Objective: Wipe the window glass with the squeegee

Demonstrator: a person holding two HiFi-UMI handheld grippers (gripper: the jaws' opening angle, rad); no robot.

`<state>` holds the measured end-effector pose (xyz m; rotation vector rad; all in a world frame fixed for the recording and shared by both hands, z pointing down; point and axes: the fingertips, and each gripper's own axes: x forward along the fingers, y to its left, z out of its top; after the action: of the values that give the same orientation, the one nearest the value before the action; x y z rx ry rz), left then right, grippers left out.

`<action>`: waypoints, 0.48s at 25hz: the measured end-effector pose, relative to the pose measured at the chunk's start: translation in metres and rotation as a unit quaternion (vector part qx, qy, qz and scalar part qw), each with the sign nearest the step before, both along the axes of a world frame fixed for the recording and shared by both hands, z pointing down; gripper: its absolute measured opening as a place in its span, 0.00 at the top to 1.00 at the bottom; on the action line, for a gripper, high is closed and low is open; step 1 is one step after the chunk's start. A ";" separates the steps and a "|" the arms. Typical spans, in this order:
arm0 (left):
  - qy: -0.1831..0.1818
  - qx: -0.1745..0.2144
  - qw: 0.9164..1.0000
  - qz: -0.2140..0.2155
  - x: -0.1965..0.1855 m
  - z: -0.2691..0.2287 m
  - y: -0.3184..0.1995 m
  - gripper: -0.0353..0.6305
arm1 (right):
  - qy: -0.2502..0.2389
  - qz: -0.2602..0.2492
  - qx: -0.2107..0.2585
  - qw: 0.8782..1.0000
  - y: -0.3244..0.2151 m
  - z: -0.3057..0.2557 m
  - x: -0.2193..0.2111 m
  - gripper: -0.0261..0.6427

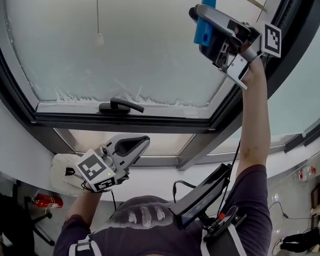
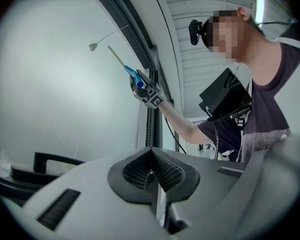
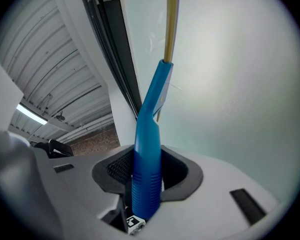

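Observation:
My right gripper (image 1: 209, 15) is raised high against the frosted window glass (image 1: 138, 41), shut on the blue handle of the squeegee (image 3: 147, 149). The squeegee's thin yellowish blade (image 3: 171, 19) lies along the glass near the right frame. In the left gripper view the squeegee (image 2: 132, 75) and right gripper (image 2: 140, 86) show small, up by the frame. My left gripper (image 1: 141, 143) hangs low below the window's bottom frame, jaws shut with nothing between them (image 2: 152, 166).
A black window handle (image 1: 120, 106) sits on the bottom frame. A cord with a small pull (image 1: 99, 38) hangs in front of the glass. The dark window frame (image 1: 234, 111) runs along the right and bottom. A person (image 2: 260, 99) with a tablet stands close.

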<state>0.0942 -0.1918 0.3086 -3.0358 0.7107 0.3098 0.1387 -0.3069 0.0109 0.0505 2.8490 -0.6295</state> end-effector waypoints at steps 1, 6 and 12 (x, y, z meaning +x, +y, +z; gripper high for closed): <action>-0.001 0.000 1.000 0.001 0.000 0.001 -0.001 0.93 | -0.006 0.008 0.000 1.000 -0.001 0.001 0.000 0.77; 0.000 -0.013 1.000 0.006 0.000 0.007 -0.001 0.94 | -0.028 0.035 0.004 0.999 -0.008 0.009 0.004 0.77; 0.003 -0.014 1.000 0.011 0.001 0.004 0.002 0.94 | -0.058 0.063 0.006 0.996 -0.011 0.009 0.006 0.77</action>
<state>0.0956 -0.1898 0.3124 -3.0717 0.6894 0.3124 0.1449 -0.3174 0.0194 -0.0877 2.7198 -0.5638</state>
